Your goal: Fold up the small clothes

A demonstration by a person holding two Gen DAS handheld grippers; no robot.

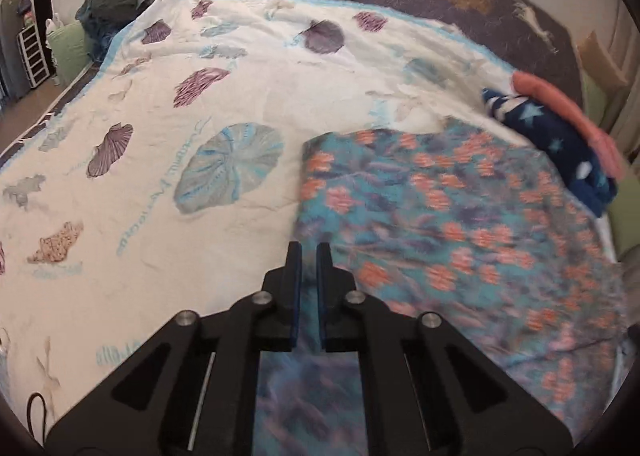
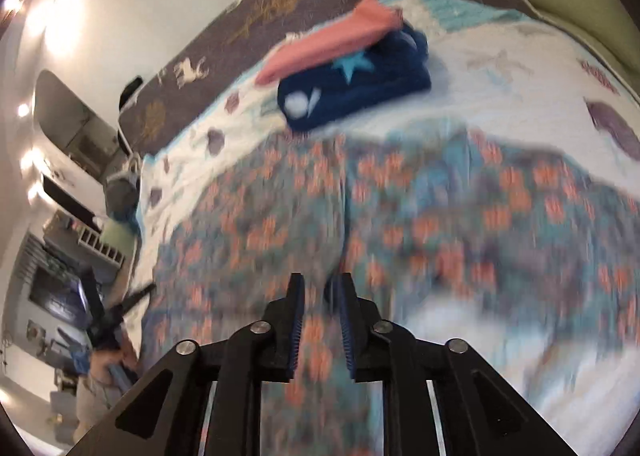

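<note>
Under both narrowed jaws, blurred floral cloth hides whether either grips it.

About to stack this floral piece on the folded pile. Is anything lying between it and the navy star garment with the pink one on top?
Nothing visible. Only bare seashell-print bedspread lies between the floral garment and the navy star garment under the pink garment.

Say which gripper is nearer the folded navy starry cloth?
Right. Right gripper faces the navy starry cloth across the teal floral cloth; left gripper sits farther, at its opposite edge.
</note>
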